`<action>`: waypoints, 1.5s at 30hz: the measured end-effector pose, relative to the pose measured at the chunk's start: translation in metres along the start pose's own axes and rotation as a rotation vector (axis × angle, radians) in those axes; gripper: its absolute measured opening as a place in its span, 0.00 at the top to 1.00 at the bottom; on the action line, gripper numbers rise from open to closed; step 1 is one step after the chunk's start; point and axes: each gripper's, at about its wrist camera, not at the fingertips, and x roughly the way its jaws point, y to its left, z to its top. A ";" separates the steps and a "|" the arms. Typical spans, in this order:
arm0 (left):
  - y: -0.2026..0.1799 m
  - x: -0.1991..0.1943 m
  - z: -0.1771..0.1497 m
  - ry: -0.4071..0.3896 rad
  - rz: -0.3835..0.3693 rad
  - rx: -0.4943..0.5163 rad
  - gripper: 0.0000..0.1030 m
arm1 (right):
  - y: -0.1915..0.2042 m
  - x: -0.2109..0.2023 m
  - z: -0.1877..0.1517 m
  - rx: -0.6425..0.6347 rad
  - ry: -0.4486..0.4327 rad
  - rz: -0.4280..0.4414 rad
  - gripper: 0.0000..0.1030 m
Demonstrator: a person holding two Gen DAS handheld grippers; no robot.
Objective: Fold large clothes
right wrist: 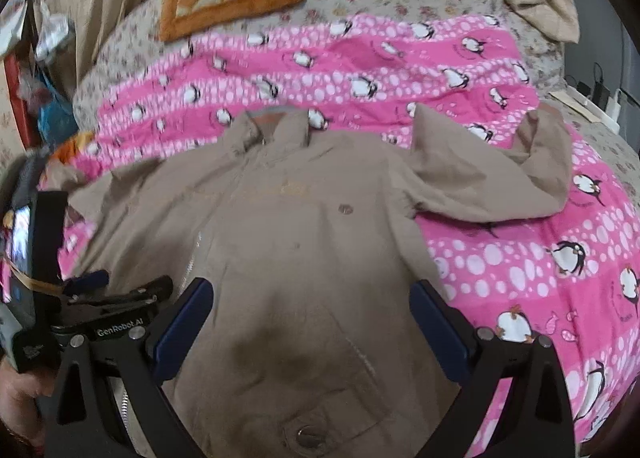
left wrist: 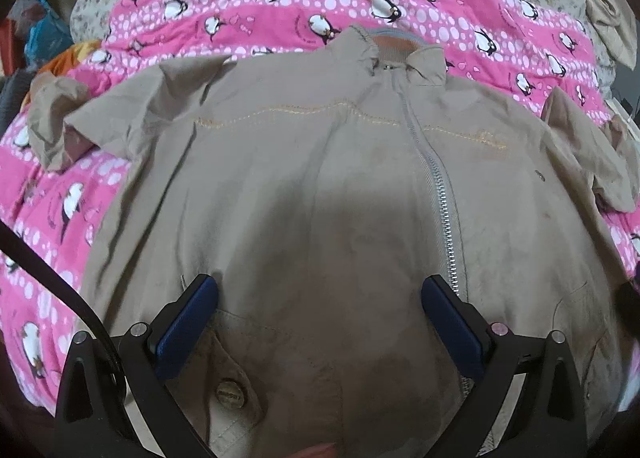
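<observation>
Khaki jacket lies flat, zipped, unfolded on penguin blanket; left gripper and right gripper wide open above its hem, empty.

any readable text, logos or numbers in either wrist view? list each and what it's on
"GenRobot.AI": white print on the black body of the left gripper, seen in the right wrist view.
Embossed lettering on the jacket's brass snap button: too small to read.
Small label on the left gripper's handle: blurred, unreadable.
</observation>
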 end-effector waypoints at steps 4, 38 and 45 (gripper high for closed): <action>0.000 0.002 -0.003 0.009 0.002 0.003 0.15 | 0.005 0.032 -0.008 0.006 0.166 -0.007 0.03; -0.004 0.001 -0.012 -0.084 0.018 0.035 0.14 | 0.012 0.041 -0.022 -0.035 0.229 -0.031 0.00; -0.004 0.001 -0.012 -0.085 0.018 0.035 0.14 | 0.012 0.041 -0.022 -0.035 0.230 -0.029 0.00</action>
